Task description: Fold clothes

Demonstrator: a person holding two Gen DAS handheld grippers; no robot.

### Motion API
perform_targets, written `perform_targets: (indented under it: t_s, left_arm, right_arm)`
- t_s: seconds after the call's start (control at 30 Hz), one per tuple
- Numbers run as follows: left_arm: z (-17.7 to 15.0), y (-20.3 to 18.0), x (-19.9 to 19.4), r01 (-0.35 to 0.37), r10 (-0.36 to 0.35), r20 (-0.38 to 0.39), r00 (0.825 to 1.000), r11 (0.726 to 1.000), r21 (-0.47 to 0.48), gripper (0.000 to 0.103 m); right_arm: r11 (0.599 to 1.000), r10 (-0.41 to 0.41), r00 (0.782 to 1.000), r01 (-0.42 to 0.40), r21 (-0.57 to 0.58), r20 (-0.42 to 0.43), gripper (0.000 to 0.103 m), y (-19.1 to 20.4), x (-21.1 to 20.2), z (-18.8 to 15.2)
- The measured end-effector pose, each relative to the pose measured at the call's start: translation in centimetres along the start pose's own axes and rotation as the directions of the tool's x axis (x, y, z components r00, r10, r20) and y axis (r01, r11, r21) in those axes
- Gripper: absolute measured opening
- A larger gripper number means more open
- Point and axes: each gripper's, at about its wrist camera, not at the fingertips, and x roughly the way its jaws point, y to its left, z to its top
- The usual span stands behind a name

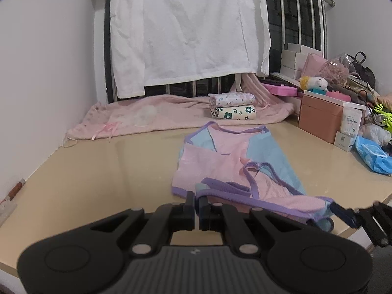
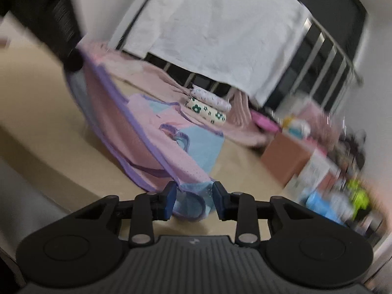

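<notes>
Left claw (image 1: 196, 204) clenched on the garment's (image 1: 220, 156) purple hem; right claw (image 2: 194, 196) released, seemingly straddling its corner: lift evenly.

My left camera sits low over the near edge of the desk (image 1: 98, 171), level, facing the barred window (image 1: 294, 24) at the far side, close behind my left hand-held gripper (image 1: 196, 204). My right camera looks from the near right, tilted and blurred. Both views share the pink and blue garment (image 1: 220, 156) (image 2: 171, 132), the folded stack (image 1: 232, 109) (image 2: 208, 107) and the hanging white cloth (image 1: 186, 29) (image 2: 220, 29).
</notes>
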Motion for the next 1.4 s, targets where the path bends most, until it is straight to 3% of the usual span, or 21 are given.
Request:
perform_targets:
  t_s: [0.03, 0.07, 0.17, 0.33, 0.4, 0.43, 0.47, 0.6, 0.73, 0.8, 0.83, 0.9, 1.03, 1.2, 1.3, 1.4]
  left_arm:
    - [0.2, 0.0, -0.1, -0.003, 0.003, 0.008, 1.0, 1.0, 0.003, 0.002]
    - [0.4, 0.0, -0.2, -0.007, 0.007, 0.019, 1.0, 1.0, 0.008, 0.002]
    - [1.2, 0.1, -0.6, -0.019, 0.018, 0.049, 0.999, 1.0, 0.022, 0.002]
    - [2.2, 0.0, -1.3, -0.027, 0.022, 0.093, 0.995, 0.999, 0.043, 0.002]
    - [2.4, -0.3, -1.6, -0.024, 0.018, 0.102, 0.995, 0.998, 0.053, 0.002]
    - [2.4, -0.5, -1.8, -0.023, 0.017, 0.106, 0.994, 0.998, 0.06, 0.002]
    - [2.4, -0.7, -1.9, -0.023, 0.016, 0.109, 0.994, 0.998, 0.066, 0.002]
    - [2.6, -1.5, -2.9, -0.013, 0.0, 0.146, 0.989, 0.996, 0.088, 0.002]
    - [2.2, -1.9, -2.7, -0.046, 0.026, 0.156, 0.987, 0.991, 0.123, 0.002]
    - [1.7, -1.7, -2.0, -0.05, 0.033, 0.13, 0.991, 0.991, 0.127, 0.002]
    - [1.4, -1.5, -1.7, -0.052, 0.036, 0.117, 0.992, 0.99, 0.13, 0.002]
    - [0.2, -1.4, -1.0, -0.021, 0.01, 0.075, 0.997, 0.989, 0.145, 0.006]
    - [-2.5, -1.6, -0.5, 0.049, -0.049, -0.009, 0.999, 0.984, 0.171, 0.034]
    - [-4.3, -2.5, -0.2, -0.011, 0.007, 0.015, 1.0, 0.966, 0.26, 0.039]
    - [-4.1, -2.2, 0.9, -0.055, 0.052, 0.02, 0.998, 0.968, 0.246, 0.039]
    - [-4.0, -1.8, 2.1, -0.025, 0.026, -0.001, 1.0, 0.968, 0.251, 0.049]
  right_arm:
    - [1.0, 0.001, 1.0, -0.001, -0.014, 0.006, 0.018, 0.1, -0.1, 0.1]
    - [1.0, -0.005, 1.0, 0.005, -0.018, 0.014, 0.013, 0.0, -0.2, 0.4]
    - [0.994, -0.036, 0.997, 0.042, -0.099, 0.061, 0.018, 0.3, -0.8, 0.9]
    - [0.975, 0.052, 0.998, -0.046, -0.216, 0.021, 0.019, 1.3, -0.9, 0.7]
    - [0.967, 0.042, 0.999, -0.036, -0.254, 0.016, 0.027, 2.0, -0.8, 0.6]
    - [0.964, 0.05, 0.999, -0.044, -0.261, 0.018, 0.042, 2.2, -0.9, 0.7]
    - [0.965, 0.063, 0.998, -0.054, -0.255, 0.026, 0.05, 2.3, -1.3, 0.9]
    - [0.963, 0.056, 0.997, -0.04, -0.266, 0.051, 0.049, 3.2, -1.6, 1.0]
    - [0.982, -0.018, 1.0, 0.021, -0.186, 0.02, 0.04, 2.3, -0.9, 1.0]
    - [0.989, -0.039, 0.999, 0.041, -0.139, 0.016, 0.023, 1.3, -1.0, 1.0]
    - [0.991, -0.032, 0.999, 0.032, -0.127, 0.004, 0.009, 0.8, -0.9, 0.9]
    - [0.992, -0.023, 1.0, 0.024, -0.12, 0.008, 0.009, 0.3, -1.2, 0.8]
    - [0.997, 0.004, 0.999, -0.001, -0.071, 0.034, 0.008, -0.5, -2.4, 0.9]
    - [1.0, 0.005, 0.997, -0.004, -0.011, 0.077, 0.007, -1.7, -3.6, 2.0]
    - [1.0, 0.005, 0.995, -0.004, -0.014, 0.099, 0.007, -2.1, -3.9, 2.3]
    - [1.0, 0.012, 0.995, -0.011, -0.017, 0.099, 0.007, -2.0, -4.2, 2.1]
